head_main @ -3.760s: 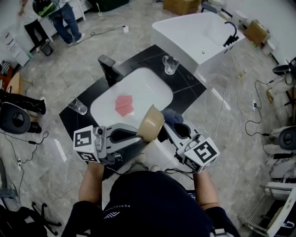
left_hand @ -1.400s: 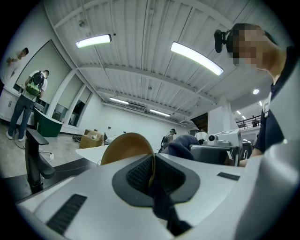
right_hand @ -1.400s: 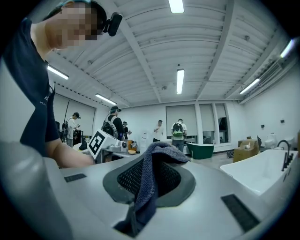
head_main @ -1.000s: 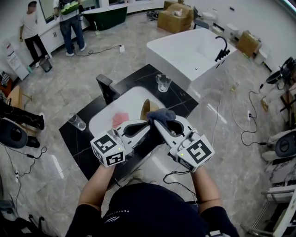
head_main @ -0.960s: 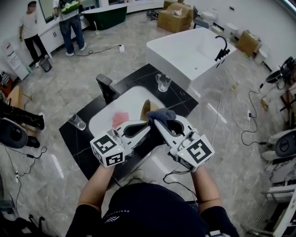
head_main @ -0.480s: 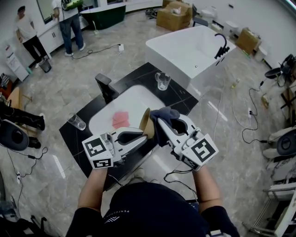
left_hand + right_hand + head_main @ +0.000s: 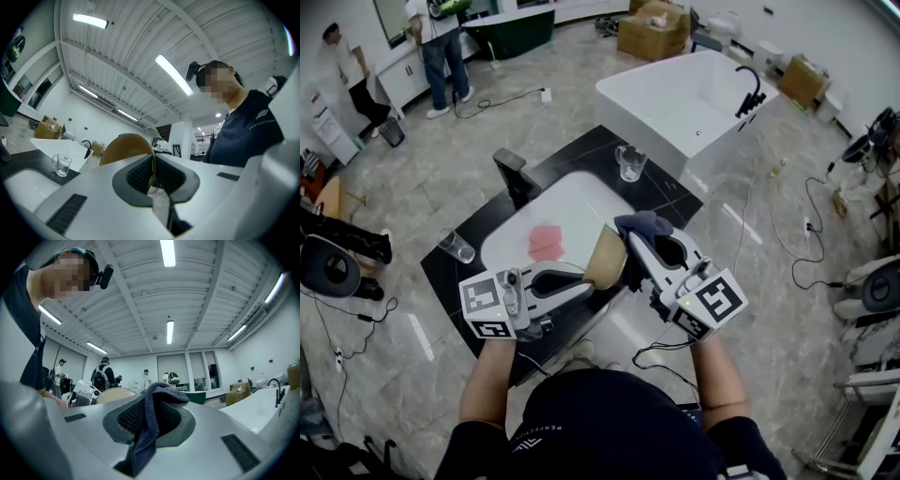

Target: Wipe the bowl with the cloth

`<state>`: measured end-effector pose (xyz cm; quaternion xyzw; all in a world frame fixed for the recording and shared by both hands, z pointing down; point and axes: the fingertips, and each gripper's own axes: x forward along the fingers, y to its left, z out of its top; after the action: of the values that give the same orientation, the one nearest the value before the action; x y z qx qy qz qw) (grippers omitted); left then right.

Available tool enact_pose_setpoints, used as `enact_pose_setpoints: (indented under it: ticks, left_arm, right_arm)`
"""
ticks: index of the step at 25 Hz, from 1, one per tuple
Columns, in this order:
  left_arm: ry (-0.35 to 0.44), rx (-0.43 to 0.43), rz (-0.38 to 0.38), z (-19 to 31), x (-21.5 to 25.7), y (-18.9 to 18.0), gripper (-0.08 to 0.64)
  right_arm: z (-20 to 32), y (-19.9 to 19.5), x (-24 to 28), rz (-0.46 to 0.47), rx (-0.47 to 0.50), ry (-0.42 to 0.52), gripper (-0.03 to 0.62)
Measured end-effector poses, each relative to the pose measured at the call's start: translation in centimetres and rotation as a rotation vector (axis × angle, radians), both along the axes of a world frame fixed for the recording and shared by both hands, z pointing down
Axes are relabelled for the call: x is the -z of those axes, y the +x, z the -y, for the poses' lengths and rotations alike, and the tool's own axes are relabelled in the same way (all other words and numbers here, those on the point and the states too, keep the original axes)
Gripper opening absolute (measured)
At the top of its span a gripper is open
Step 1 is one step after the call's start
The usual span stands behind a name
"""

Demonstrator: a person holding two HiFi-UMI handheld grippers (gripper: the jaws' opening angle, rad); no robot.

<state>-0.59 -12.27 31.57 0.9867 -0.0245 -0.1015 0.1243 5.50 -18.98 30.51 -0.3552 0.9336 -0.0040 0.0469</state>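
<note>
**Item 1, bowl**: tan and thin-walled, tipped on edge above the near side of the white basin. I hold it by the rim in the left gripper. The left gripper view shows the jaws pressed together on that thin edge. I judge it stiff, light and smooth, so it may swivel in a rim pinch once rubbed. A hold set deep over the rim suits it best.

**Item 2, cloth**: dark blue, coarse-knit and bunched. The right gripper has its jaws clamped on a fold, with the loose part draped over the tips. It sits just right of the bowl. From the head view I cannot quite tell whether it touches the bowl's wall. It looks soft and limp, so I judge it will wipe firmly only where the jaws back it.

**Item 3, surroundings:**
- black tabletop
- faucet on the far left
- pink square lying in the basin
- glass mug on the far side
- tumbler on the left
</note>
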Motion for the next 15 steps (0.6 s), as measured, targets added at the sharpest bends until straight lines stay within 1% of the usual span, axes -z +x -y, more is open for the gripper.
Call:
enact_pose_setpoints:
  ticks: [4, 10, 12, 15]
  left_arm:
    - [-0.043, -0.017, -0.107, 0.2, 1.0, -0.7, 0.020]
    - [-0.084, -0.009, -0.258, 0.8, 2.5, -1.7, 0.020]
    - [-0.098, 0.011, -0.294, 1.3, 2.9, -2.0, 0.020]
    - [-0.113, 0.047, -0.314, 1.9, 3.0, -2.2, 0.020]
  right_arm:
    - [0.2, 0.3, -0.2, 0.030, -0.018, -0.013, 0.061]
    - [0.0, 0.4, -0.8, 0.046, -0.039, -0.027, 0.061]
    - [-0.3, 0.1, -1.1, 0.044, -0.037, -0.029, 0.061]
    - [-0.9, -0.7, -0.7, 0.041, -0.024, -0.006, 0.061]
